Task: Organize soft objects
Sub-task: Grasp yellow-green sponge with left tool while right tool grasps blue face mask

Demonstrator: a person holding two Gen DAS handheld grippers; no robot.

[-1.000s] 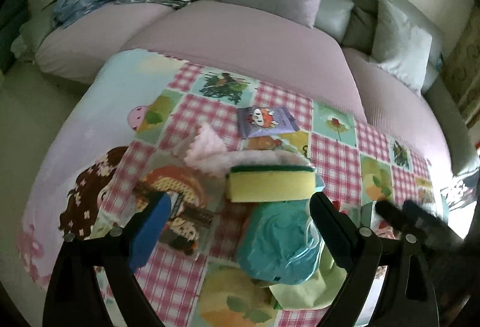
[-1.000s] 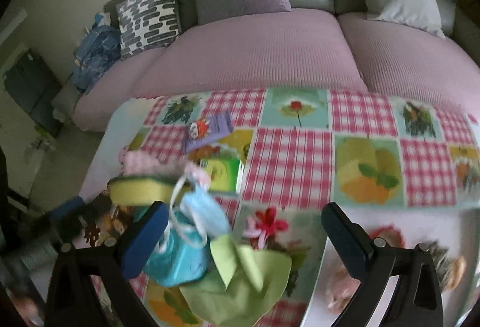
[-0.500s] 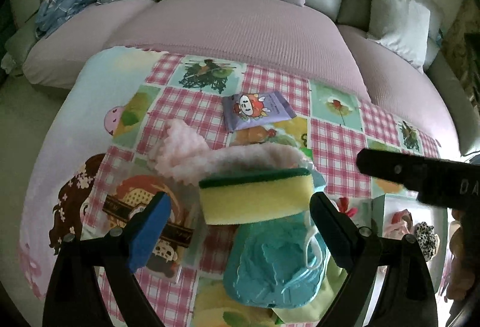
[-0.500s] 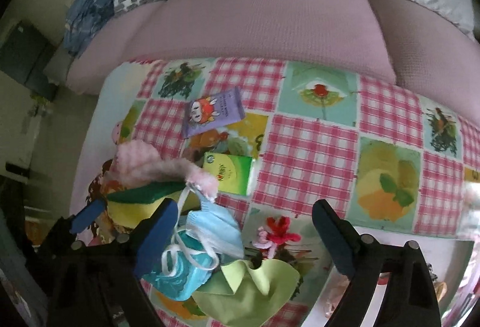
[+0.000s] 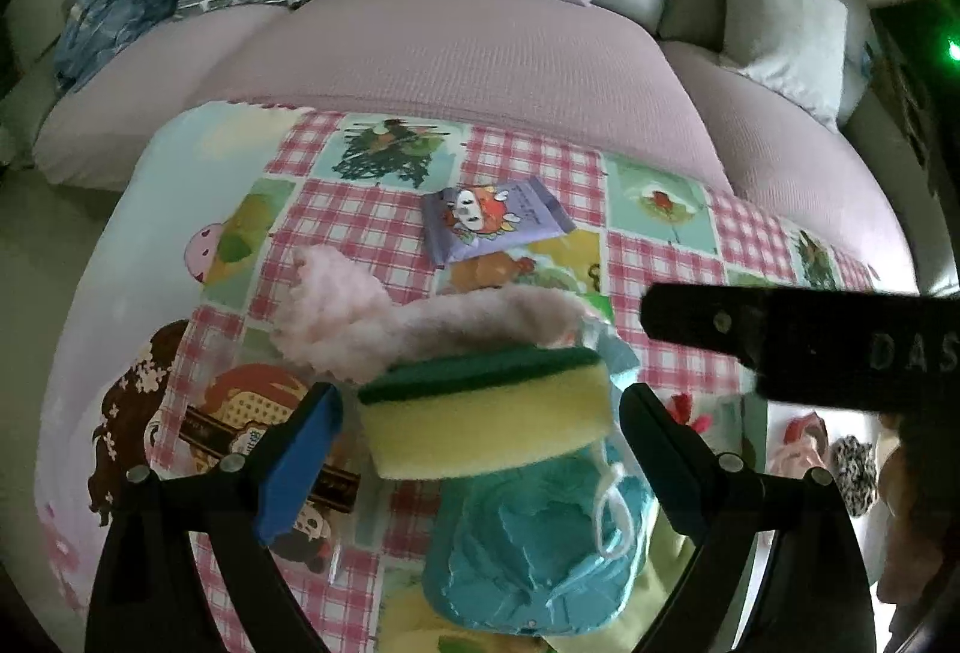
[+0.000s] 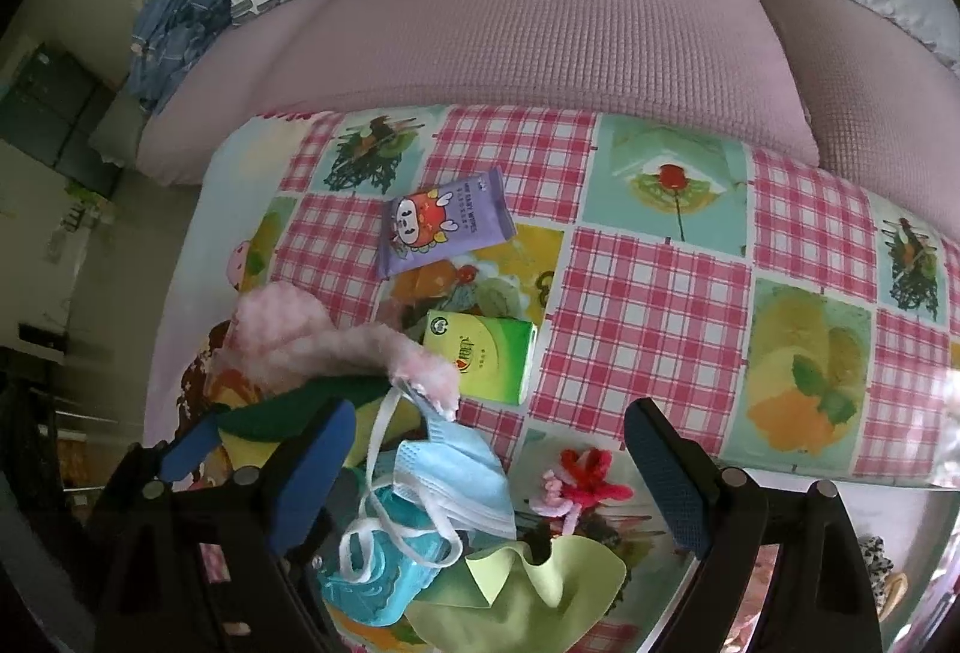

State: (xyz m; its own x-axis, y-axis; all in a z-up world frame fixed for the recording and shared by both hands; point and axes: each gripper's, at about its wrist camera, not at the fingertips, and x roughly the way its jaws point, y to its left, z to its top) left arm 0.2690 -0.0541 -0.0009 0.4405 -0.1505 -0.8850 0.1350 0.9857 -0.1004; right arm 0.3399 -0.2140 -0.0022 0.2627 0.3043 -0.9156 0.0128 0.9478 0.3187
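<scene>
A pile of soft things lies on the patterned tablecloth (image 5: 372,215). A yellow sponge with a green top (image 5: 486,425) rests on a fluffy pink cloth (image 5: 360,317) and a teal cloth (image 5: 528,551). My left gripper (image 5: 480,396) is open and straddles the sponge, pads just off its ends. My right gripper (image 6: 489,408) hangs open over a blue face mask (image 6: 456,479), with a light green cloth (image 6: 540,587) below it. Nothing is held in either one. The right gripper's black body (image 5: 780,347) crosses the left wrist view.
A purple wipes pack (image 6: 444,227) and a green tissue pack (image 6: 480,353) lie beyond the pile. A red pipe-cleaner flower (image 6: 582,485) sits to the right. A leopard scrunchie (image 5: 852,467) lies at the table's right. A pink sofa (image 6: 540,35) with cushions runs behind the table.
Both grippers have dropped closer to the pile. The sponge now sits between the left fingers. The right gripper has come in from the right, and its jaws have narrowed a little.
</scene>
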